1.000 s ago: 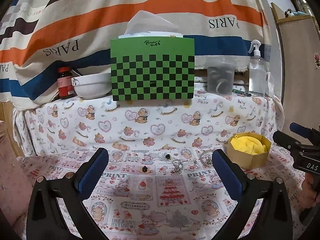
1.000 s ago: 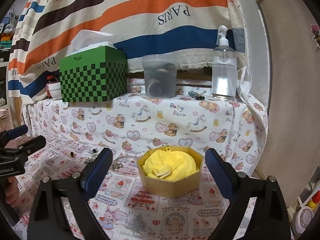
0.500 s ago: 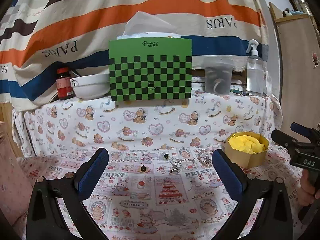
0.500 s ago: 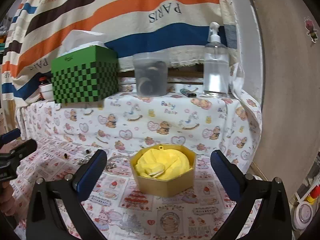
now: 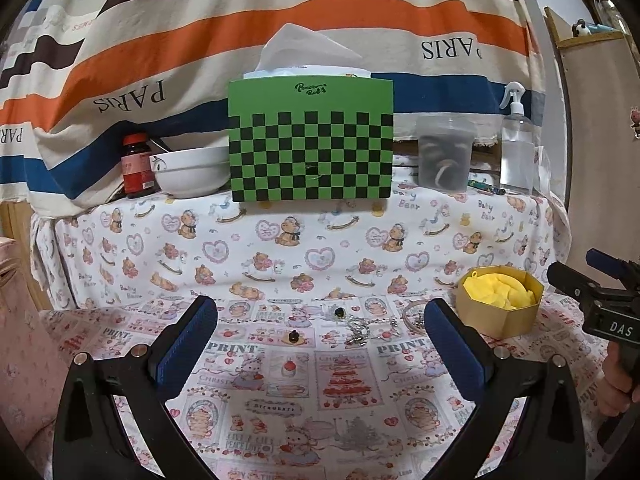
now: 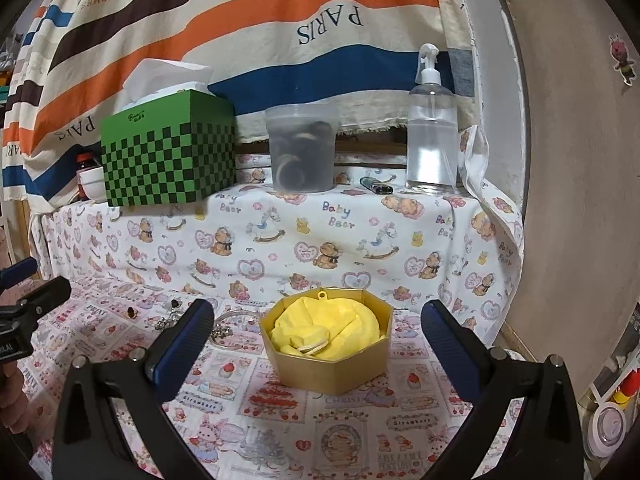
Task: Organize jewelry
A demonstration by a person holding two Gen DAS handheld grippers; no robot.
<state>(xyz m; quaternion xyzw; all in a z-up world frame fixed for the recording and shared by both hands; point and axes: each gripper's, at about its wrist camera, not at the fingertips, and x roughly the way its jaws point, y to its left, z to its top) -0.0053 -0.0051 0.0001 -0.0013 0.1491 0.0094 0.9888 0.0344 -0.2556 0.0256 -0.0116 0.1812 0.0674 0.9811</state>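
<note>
While both grippers, left (image 5: 320,334) and right (image 6: 318,338), gape empty, thin chain (image 5: 360,330) may slip flat pads.

Small dark jewelry pieces (image 5: 295,336) on worktop too small to identify in either view. Silver chain tangle (image 5: 359,330) too fine to separate into items. Bangle (image 5: 414,314) partly hidden behind left hand-held gripper's finger (image 5: 454,346); in right wrist view, behind right hand-held gripper's finger (image 6: 182,346). Frosted tub (image 6: 301,148) contents blurred, only dark ring shapes. Yellow cloth (image 6: 326,330) covers gold box (image 6: 332,368) interior. Red-capped bottle (image 6: 85,160) mostly hidden behind green checkered tissue box (image 6: 168,152). Right hand-held gripper (image 5: 600,304) cut off by frame edge in left wrist view.
</note>
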